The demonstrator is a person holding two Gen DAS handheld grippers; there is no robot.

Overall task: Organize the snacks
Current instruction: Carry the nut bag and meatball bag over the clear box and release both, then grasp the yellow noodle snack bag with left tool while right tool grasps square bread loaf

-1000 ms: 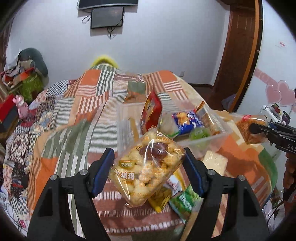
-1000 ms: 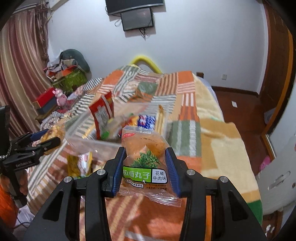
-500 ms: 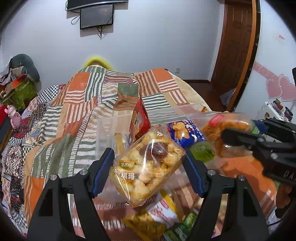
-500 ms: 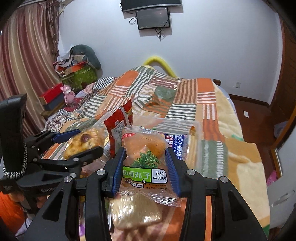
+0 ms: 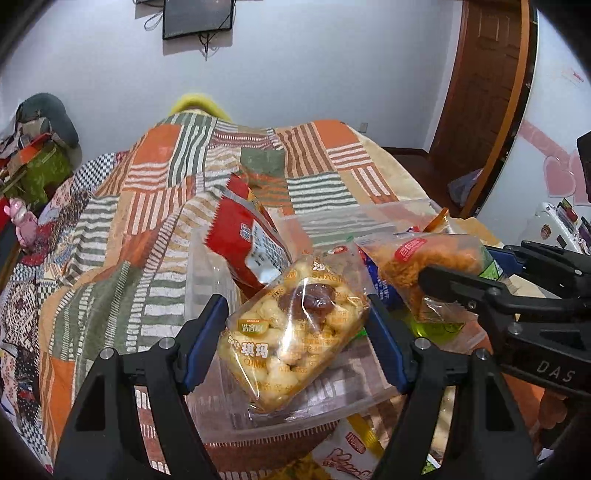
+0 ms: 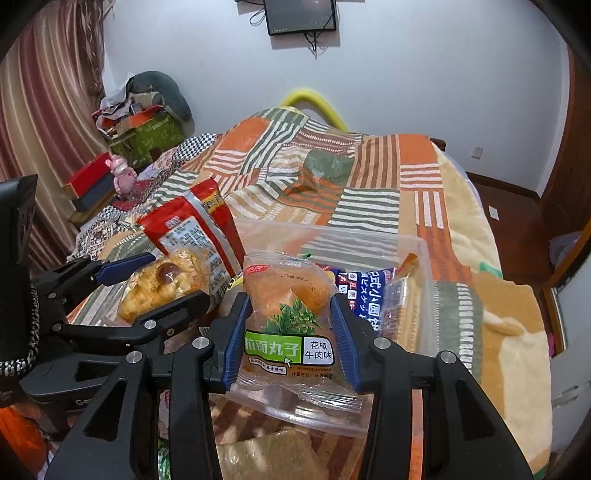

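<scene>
**Bin** [image 5: 207,258] – clear plastic, on striped quilt [image 5: 122,206]; landmark for all entries below.

**L gripper** [image 5: 295,325] – jaws closed partway onto puff bag [image 5: 295,328], blue pads pressing both side edges. Bag clear, pale puffed pieces w/ a dark brown piece near the top, yellow label. Held tilted above bin's near-left part, clear of the bin floor. From R cam same bag [image 6: 162,284] shows between the L fingers, at bin's left side.

**R gripper** [image 6: 288,332] – jaws closed partway onto noodle-ball bag [image 6: 288,317], pads on both side edges. Bag clear, orange contents, green label band, upright, over bin's near edge. From L cam same bag [image 5: 428,266] sits above bin's right half, beside puff bag; cannot tell if the two bags touch.

**Red packet** [image 5: 247,243] – standing in bin, left-rear part, leaning, white print panel facing near side. R cam: [image 6: 195,229].

**Blue packet** [image 6: 369,295] – inside bin, right part, behind noodle-ball bag; mostly hidden in L cam.

**Loose packets** [image 5: 351,454] – on quilt just outside bin's near wall, partly hidden by gripper bodies; kinds unclear.

**Pale packet** [image 6: 266,454] – below bin's near edge, R cam, between R gripper arms.

**Room** – wall screen [image 6: 301,16] beyond bin; curtain [image 6: 40,110] far left.
</scene>
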